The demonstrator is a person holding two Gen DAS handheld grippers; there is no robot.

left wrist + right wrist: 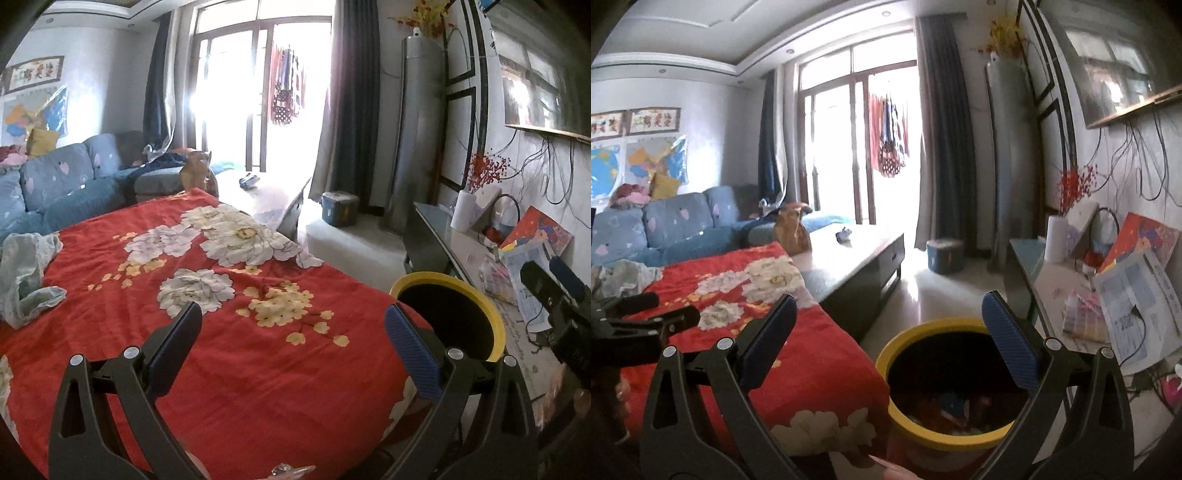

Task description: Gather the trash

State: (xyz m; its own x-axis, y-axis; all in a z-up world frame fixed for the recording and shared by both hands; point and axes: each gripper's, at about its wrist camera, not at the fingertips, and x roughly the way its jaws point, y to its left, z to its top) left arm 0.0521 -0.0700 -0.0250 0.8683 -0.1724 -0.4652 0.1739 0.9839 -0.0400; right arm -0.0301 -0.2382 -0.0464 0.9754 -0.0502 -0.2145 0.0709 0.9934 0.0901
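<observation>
The yellow-rimmed bin (945, 376) had its lower right rim hidden behind a gripper finger. Its contents lay dark and blurred, not identifiable. In the left wrist view, its right rim (495, 325) was partly covered by the other gripper at the right edge.

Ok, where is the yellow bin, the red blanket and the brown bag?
Bin (916, 424): right wrist view, on its yellow rim at the front.
Blanket (229, 369): left wrist view, on plain red cloth between the open fingers.
Bag (790, 230): right wrist view, on its brown middle, on the low table.

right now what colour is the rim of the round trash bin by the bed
Yellow, around a dark inside; the round trash bin's rim shows best in the right wrist view.
</observation>
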